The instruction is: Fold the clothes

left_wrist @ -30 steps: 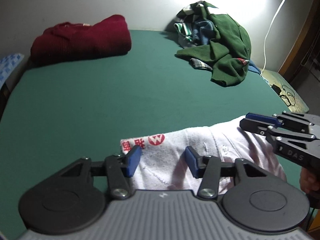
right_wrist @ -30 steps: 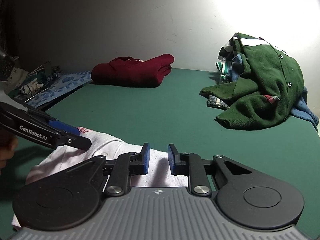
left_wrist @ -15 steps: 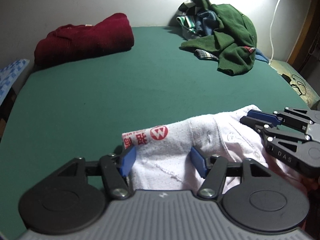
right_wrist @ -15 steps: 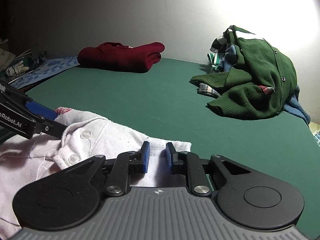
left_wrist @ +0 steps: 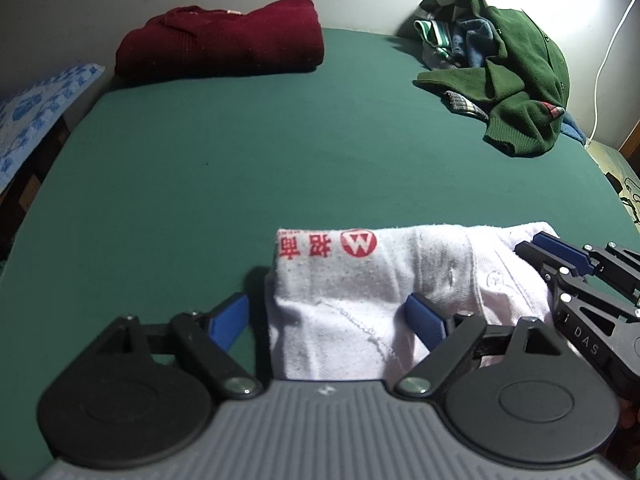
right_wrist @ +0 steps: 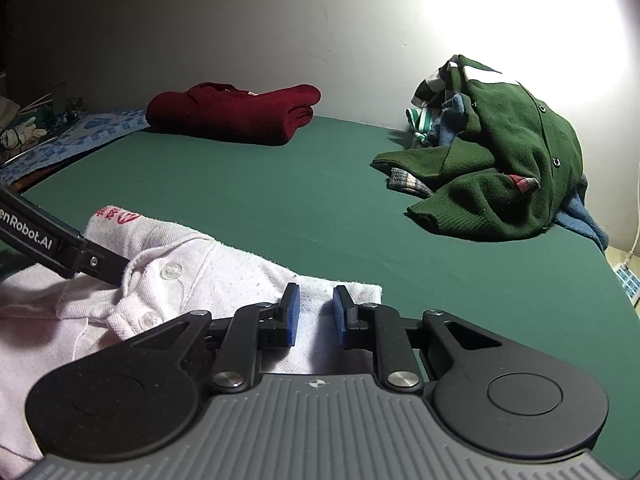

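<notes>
Wider and wider go the jaws of the left gripper (left_wrist: 326, 318) compared with a second ago, when its blue pads sat close around the cloth; they are opening now, and the folded end of the white polo shirt (left_wrist: 360, 280) lies between them with the left-hand pad clear of the fabric, so nothing is pinched. That shirt lies at the near edge of the green table cover (left_wrist: 240, 160), its red printed logo turned up at the far left corner of the fold and its button placket showing in the right wrist view. Over on the other side, the right gripper (right_wrist: 314, 312) holds its pads close together, a narrow gap between them, low over the shirt's near right corner, and whether they nip any fabric cannot be told. Across the table, a folded dark red sweater (left_wrist: 220, 40) lies by the far wall on the left, and a heap of unfolded clothes topped by a green cardigan (left_wrist: 516, 80) is piled at the far right. Behind them rises a plain pale wall (right_wrist: 280, 20), glaring with light at the upper right, a white cable (left_wrist: 608, 48) hangs down beside the heap, and a blue-patterned cloth (right_wrist: 80, 132) covers the surface left of the table.
</notes>
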`<state>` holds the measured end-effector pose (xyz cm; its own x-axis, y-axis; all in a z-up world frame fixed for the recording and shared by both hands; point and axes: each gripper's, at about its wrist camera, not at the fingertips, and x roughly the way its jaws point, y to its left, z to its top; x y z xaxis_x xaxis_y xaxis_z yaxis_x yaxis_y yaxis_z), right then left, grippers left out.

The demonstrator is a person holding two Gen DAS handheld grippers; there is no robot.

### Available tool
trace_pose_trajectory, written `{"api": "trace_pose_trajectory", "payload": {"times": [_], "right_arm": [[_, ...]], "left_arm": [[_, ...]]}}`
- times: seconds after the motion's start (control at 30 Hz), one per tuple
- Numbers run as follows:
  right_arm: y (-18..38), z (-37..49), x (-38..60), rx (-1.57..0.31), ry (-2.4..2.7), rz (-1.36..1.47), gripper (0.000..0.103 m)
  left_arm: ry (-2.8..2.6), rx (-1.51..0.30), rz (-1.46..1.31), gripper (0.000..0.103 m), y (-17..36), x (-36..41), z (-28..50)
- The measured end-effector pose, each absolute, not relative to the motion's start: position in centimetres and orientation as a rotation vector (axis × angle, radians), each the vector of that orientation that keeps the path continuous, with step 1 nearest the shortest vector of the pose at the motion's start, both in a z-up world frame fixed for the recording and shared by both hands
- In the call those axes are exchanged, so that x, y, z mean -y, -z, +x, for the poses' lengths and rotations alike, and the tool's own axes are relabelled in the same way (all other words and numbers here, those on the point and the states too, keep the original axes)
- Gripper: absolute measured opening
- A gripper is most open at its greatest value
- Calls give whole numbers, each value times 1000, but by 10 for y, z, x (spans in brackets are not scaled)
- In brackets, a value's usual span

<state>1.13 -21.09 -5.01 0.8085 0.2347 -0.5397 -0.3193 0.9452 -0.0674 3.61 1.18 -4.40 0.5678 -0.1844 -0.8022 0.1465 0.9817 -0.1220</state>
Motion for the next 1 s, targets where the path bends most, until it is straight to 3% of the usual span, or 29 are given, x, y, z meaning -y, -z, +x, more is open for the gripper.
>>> {"api": "trace_pose_trajectory", "payload": {"times": [0.57,0.77,1.0], "right_arm": [[53,3,204,-529,-252,-192,19],[30,5,206,-525,-212,-138,23],[34,16,182,-582,-275,-198,21]], "left_arm": [[206,-972,-13,102,48,-16,45],[190,-979,-31,102,47,-18,45],[157,-900,-27,101,27,-22,46]]}}
